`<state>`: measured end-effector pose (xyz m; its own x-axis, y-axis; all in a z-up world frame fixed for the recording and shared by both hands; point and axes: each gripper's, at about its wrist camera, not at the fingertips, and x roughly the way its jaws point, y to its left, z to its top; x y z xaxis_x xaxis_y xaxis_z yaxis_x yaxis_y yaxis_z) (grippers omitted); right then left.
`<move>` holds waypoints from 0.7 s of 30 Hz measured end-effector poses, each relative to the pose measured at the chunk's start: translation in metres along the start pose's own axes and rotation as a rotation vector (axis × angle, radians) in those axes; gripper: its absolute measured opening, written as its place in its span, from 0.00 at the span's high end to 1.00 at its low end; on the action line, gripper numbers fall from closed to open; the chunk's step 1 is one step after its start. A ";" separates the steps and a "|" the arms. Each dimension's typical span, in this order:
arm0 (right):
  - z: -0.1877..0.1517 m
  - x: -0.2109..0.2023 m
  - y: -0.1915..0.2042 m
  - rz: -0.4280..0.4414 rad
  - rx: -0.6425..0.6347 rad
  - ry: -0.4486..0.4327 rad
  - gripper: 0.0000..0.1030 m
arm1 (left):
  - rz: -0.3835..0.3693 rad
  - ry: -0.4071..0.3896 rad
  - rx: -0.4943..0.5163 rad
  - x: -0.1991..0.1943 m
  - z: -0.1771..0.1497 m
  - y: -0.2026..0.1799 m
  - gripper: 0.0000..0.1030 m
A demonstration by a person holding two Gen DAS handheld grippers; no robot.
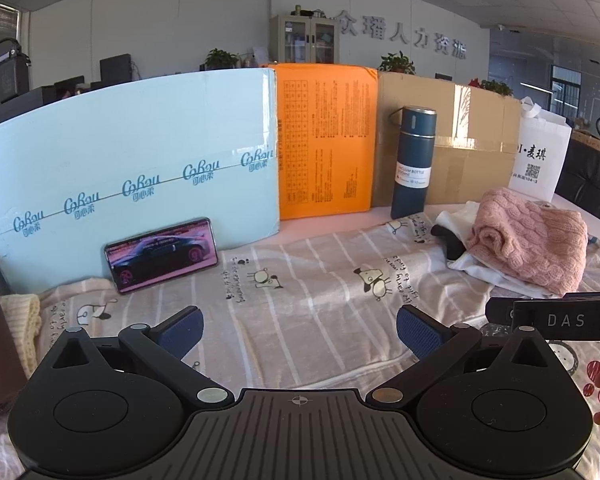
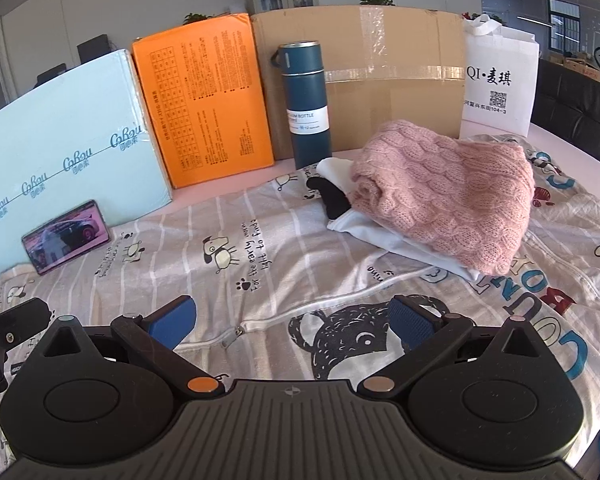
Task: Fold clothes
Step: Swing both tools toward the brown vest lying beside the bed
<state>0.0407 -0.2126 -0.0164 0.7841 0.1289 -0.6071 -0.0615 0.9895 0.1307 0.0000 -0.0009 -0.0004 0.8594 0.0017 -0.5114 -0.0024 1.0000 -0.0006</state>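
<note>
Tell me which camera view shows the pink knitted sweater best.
The right wrist view: the pink knitted sweater sits large and whole, folded on a white garment. The left wrist view shows it smaller, near the right side.

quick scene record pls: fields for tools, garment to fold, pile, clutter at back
left tool: open, nothing between pads
right tool: open, above bear print, nothing gripped
garment: striped cartoon-print piece with zipper, spread flat
pile: pink knit sweater on white garment, folded
back row: blue flask, pale blue box, orange box, cardboard box, white bag
phone: leaning on pale blue box, screen lit
</note>
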 end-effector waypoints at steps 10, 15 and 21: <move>-0.003 0.025 0.037 0.079 -0.070 -0.003 0.00 | 0.181 0.016 -0.095 -0.018 -0.017 0.018 0.00; -0.005 0.033 0.068 0.226 -0.231 0.039 0.00 | 0.304 0.029 -0.182 -0.032 -0.026 0.038 0.00; -0.015 0.024 0.089 0.336 -0.319 0.034 0.00 | 0.358 0.015 -0.192 -0.041 -0.027 0.040 0.00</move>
<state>0.0443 -0.1210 -0.0313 0.6678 0.4431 -0.5980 -0.5002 0.8622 0.0802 -0.0490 0.0387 -0.0032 0.7792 0.3483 -0.5211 -0.3967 0.9177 0.0201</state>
